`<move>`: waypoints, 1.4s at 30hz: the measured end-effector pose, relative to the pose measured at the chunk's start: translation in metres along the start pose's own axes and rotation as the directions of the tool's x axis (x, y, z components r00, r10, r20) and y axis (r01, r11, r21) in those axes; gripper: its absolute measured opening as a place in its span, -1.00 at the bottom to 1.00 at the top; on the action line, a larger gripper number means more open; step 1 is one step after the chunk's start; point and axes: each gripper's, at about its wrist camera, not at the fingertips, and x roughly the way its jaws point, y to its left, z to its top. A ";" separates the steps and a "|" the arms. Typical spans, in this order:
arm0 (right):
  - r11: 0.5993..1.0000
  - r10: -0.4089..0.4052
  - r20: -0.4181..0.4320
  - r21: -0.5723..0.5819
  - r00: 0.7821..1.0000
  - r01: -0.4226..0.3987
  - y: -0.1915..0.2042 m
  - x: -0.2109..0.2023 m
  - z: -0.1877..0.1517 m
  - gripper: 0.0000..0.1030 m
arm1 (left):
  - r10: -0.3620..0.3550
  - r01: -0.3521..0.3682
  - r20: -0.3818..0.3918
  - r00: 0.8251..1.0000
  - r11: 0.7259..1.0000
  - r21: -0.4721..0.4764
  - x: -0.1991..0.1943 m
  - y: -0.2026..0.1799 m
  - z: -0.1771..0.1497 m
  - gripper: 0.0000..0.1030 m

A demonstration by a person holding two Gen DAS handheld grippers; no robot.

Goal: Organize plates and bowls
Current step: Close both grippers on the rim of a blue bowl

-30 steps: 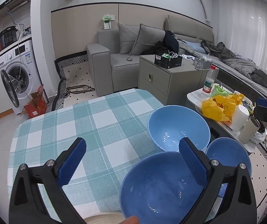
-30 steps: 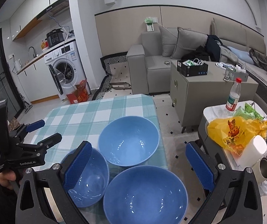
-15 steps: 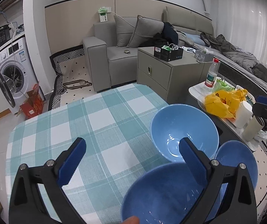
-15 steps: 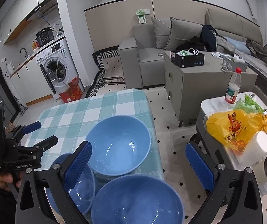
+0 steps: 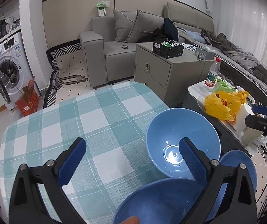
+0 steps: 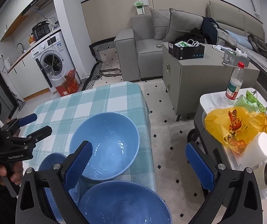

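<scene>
From the left wrist view, the left hand-held gripper point(image 5: 132, 154) hangs above the desk point(image 5: 62, 123) with its jaws spread wide, grasping nothing. The checked teal-and-white cloth covers the desk. Three blue bowls sit at the desk's near right corner: the far bowl point(image 5: 182, 140) at about 3 o'clock from the view's centre, the near bowl point(image 5: 155, 199) at 5 o'clock, partly behind the right blue finger, and the small bowl point(image 5: 243, 160) at 4 o'clock, tucked beside both. The far bowl's rim meets the near bowl's rim. At the 3 o'clock edge the right hand-held gripper point(image 5: 262, 115) pokes in over a side table point(image 5: 195, 89) with a yellow bag point(image 5: 221, 104) and a bottle point(image 5: 212, 72).

From the right wrist view, the right hand-held gripper point(image 6: 138, 157) is likewise released, jaws wide apart and empty. The far bowl point(image 6: 105, 143) lies near the middle, the near bowl point(image 6: 124, 203) at 6 o'clock, the small bowl point(image 6: 49, 162) at 8 o'clock, partly hidden by the left finger. The left hand-held gripper point(image 6: 34, 125) shows at 9 o'clock, jaws apart, held by a hand point(image 6: 1, 173). A grey sofa point(image 6: 148, 43) and a washing machine point(image 6: 53, 61) stand beyond.
</scene>
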 end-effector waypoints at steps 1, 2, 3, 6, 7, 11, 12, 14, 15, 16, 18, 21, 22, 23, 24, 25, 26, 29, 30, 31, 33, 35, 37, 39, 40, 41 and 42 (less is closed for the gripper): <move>1.000 0.004 -0.006 0.003 1.000 -0.004 -0.001 0.004 0.000 0.98 | -0.004 0.004 -0.008 1.000 1.000 0.000 0.004 0.000 0.000 0.95; 1.000 0.010 -0.011 0.006 1.000 -0.010 -0.002 0.008 -0.001 0.98 | -0.007 0.007 -0.013 1.000 1.000 0.000 0.007 -0.001 -0.001 0.95; 1.000 0.015 -0.016 0.007 1.000 -0.015 -0.002 0.012 -0.001 0.98 | -0.011 0.011 -0.017 1.000 1.000 0.000 0.010 -0.001 -0.001 0.95; 1.000 0.023 -0.036 0.007 0.999 -0.022 -0.004 0.024 -0.003 0.97 | -0.015 0.015 -0.037 0.999 1.000 0.011 0.019 -0.003 -0.001 0.95; 1.000 0.024 -0.042 0.009 0.999 -0.023 -0.005 0.028 -0.003 0.96 | -0.016 0.017 -0.044 0.999 1.000 0.020 0.021 -0.005 -0.002 0.95; 0.999 0.033 -0.069 0.007 0.997 -0.033 -0.004 0.044 -0.007 0.88 | -0.026 0.030 -0.073 0.997 0.998 0.056 0.031 -0.013 -0.004 0.94; 0.999 0.035 -0.078 0.006 0.996 -0.035 -0.003 0.048 -0.009 0.84 | -0.026 0.032 -0.082 0.996 0.997 0.068 0.034 -0.015 -0.005 0.94; 0.999 0.039 -0.096 0.005 0.995 -0.039 -0.002 0.057 -0.011 0.74 | -0.018 0.026 -0.096 0.995 0.996 0.081 0.038 -0.018 -0.006 0.90; 0.999 0.043 -0.106 0.005 0.993 -0.042 -0.001 0.061 -0.012 0.65 | -0.020 0.028 -0.100 0.995 0.996 0.083 0.040 -0.019 -0.006 0.86; 0.999 0.044 -0.113 0.004 0.993 -0.044 0.000 0.064 -0.014 0.59 | -0.025 0.034 -0.105 0.994 0.996 0.081 0.042 -0.019 -0.007 0.78; 0.999 0.048 -0.124 0.002 0.991 -0.049 0.000 0.069 -0.016 0.58 | -0.035 0.044 -0.111 0.993 0.996 0.080 0.044 -0.021 -0.008 0.71; 0.998 0.061 -0.139 0.005 0.988 -0.060 0.000 0.075 -0.019 0.48 | -0.042 0.053 -0.112 0.993 0.995 0.089 0.046 -0.023 -0.009 0.52; 0.998 0.065 -0.147 0.008 0.987 -0.064 -0.001 0.078 -0.020 0.45 | -0.044 0.055 -0.115 0.992 0.994 0.096 0.047 -0.025 -0.010 0.47; 0.998 0.070 -0.153 0.011 0.986 -0.069 -0.001 0.081 -0.020 0.45 | -0.044 0.057 -0.118 0.992 0.993 0.102 0.048 -0.026 -0.011 0.32; 0.997 0.074 -0.157 0.012 0.985 -0.073 -0.001 0.082 -0.021 0.44 | -0.045 0.058 -0.124 0.991 0.993 0.106 0.050 -0.027 -0.011 0.24; 0.997 0.077 -0.162 0.013 0.984 -0.076 -0.001 0.084 -0.021 0.37 | -0.047 0.062 -0.135 0.990 0.992 0.107 0.052 -0.027 -0.012 0.17; 0.997 0.080 -0.171 0.011 0.982 -0.080 0.000 0.087 -0.022 0.30 | -0.049 0.064 -0.140 0.989 0.992 0.107 0.054 -0.027 -0.013 0.16; 0.996 0.088 -0.185 0.009 0.979 -0.088 0.002 0.092 -0.024 0.17 | -0.058 0.073 -0.159 0.986 0.993 0.092 0.059 -0.026 -0.015 0.10; 0.996 0.090 -0.189 0.005 0.978 -0.091 0.004 0.094 -0.024 0.14 | -0.063 0.078 -0.164 0.985 0.993 0.087 0.060 -0.026 -0.016 0.05; 0.996 0.091 -0.190 0.003 0.978 -0.092 0.004 0.095 -0.025 0.12 | -0.062 0.077 -0.170 0.983 0.994 0.082 0.061 -0.025 -0.017 -0.02; 0.996 0.089 -0.193 -0.003 0.977 -0.091 0.006 0.096 -0.027 0.08 | -0.060 0.074 -0.176 0.983 0.994 0.079 0.063 -0.024 -0.018 -0.08; 0.996 0.087 -0.199 -0.006 0.976 -0.090 0.007 0.098 -0.027 -0.08 | -0.064 0.079 -0.185 0.981 0.994 0.075 0.064 -0.024 -0.019 -0.14; 0.996 0.083 -0.208 -0.008 0.975 -0.086 0.008 0.100 -0.028 -0.21 | -0.067 0.083 -0.196 0.978 0.994 0.075 0.066 -0.024 -0.020 -0.21; 0.996 0.088 -0.208 -0.007 0.974 -0.091 0.009 0.101 -0.028 -0.22 | -0.067 0.084 -0.200 0.977 0.993 0.077 0.068 -0.025 -0.020 -0.28; 0.996 0.087 -0.209 -0.007 0.974 -0.090 0.008 0.102 -0.028 -0.23 | -0.069 0.086 -0.201 0.977 0.993 0.078 0.069 -0.025 -0.021 -0.33; 0.996 0.084 -0.209 -0.008 0.974 -0.088 0.009 0.102 -0.028 -0.26 | -0.071 0.088 -0.201 0.977 0.993 0.078 0.069 -0.025 -0.021 -0.38; 0.996 0.083 -0.210 -0.009 0.974 -0.087 0.009 0.103 -0.028 -0.31 | -0.072 0.090 -0.201 0.977 0.993 0.079 0.069 -0.025 -0.021 -0.41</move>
